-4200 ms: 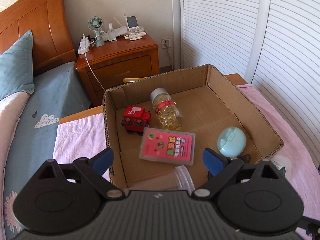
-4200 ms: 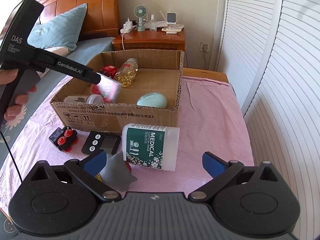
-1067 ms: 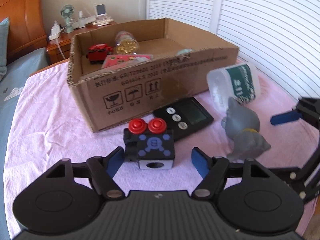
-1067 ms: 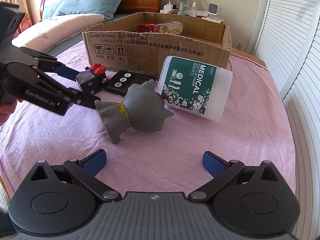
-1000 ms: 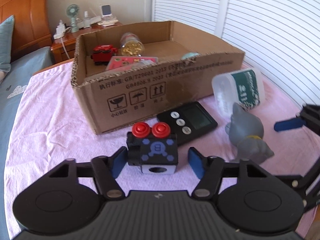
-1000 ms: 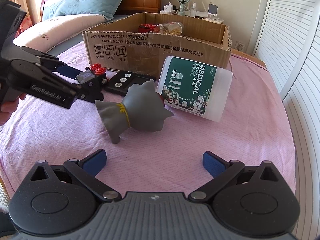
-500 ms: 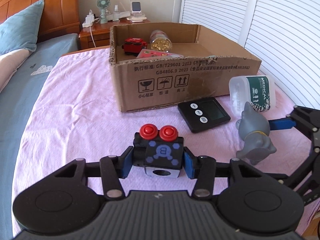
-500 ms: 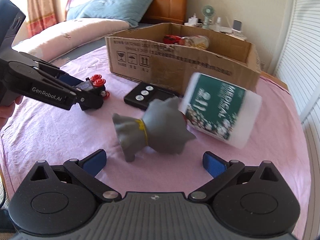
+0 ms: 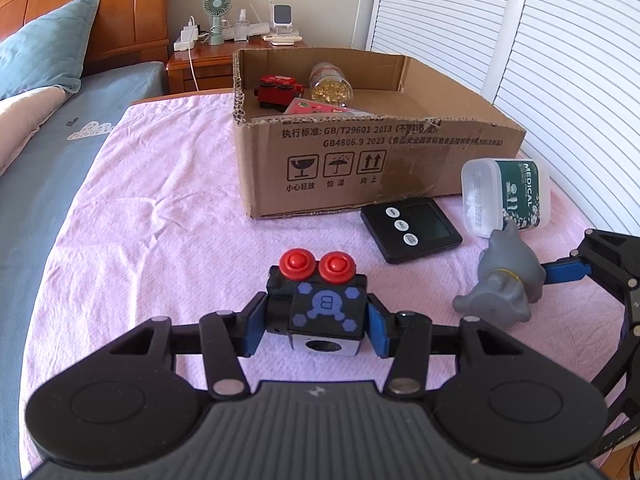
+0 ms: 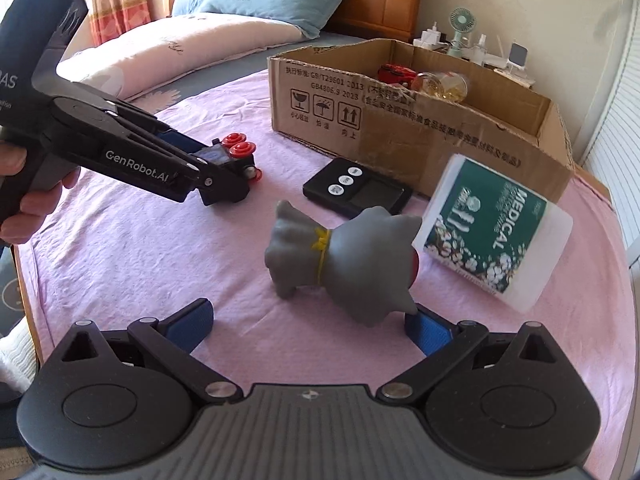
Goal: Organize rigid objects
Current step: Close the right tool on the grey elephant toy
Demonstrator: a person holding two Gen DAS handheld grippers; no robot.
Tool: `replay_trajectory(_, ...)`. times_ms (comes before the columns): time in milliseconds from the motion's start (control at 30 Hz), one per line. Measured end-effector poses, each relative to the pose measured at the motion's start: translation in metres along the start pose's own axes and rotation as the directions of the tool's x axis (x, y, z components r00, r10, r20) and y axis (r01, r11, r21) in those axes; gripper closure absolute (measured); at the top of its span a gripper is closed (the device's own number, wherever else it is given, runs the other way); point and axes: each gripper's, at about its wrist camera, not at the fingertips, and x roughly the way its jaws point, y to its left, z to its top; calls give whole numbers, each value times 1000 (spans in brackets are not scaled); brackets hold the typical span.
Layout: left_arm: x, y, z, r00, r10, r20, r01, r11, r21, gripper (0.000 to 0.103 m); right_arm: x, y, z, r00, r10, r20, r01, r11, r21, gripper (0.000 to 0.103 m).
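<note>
My left gripper (image 9: 316,328) is shut on a black cube toy (image 9: 320,308) with two red buttons, low over the pink cloth; the right wrist view shows that gripper (image 10: 224,176) holding the cube toy (image 10: 236,148) too. A grey toy figure (image 10: 352,260) lies on its side between the fingers of my right gripper (image 10: 308,320), which is open. Its right pad is close by the figure's head and its left pad stands well apart. The cardboard box (image 9: 360,152) stands behind, holding a red truck (image 9: 278,90), a capsule jar (image 9: 332,84) and a pink pack (image 9: 316,108).
A black timer (image 9: 412,228) lies flat in front of the box. A cotton swab tub (image 9: 508,196) lies tilted right of it, against the figure (image 9: 504,280). A person's hand (image 10: 24,200) holds the left gripper. Nightstand (image 9: 240,48) behind, slatted doors at right.
The left jaws have come together onto the cube toy. The right gripper has moved in, so the grey figure now lies between its fingers.
</note>
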Motion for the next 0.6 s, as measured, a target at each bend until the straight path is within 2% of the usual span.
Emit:
replay_trajectory(133,0,0,0,1000,-1,2,1,1000,-6,53,4,-3,0,999,-35,30,34,999,40,0)
replay_trajectory(467,-1,1,-1,1000,-5,6,5,1000,-17,53,5,0,-7,992,-65,107,58,996,71,0)
replay_trajectory(600,-2,0,-1,1000,-6,6,6,1000,-19,53,3,-1,-1,997,-60,54,56,996,73,0)
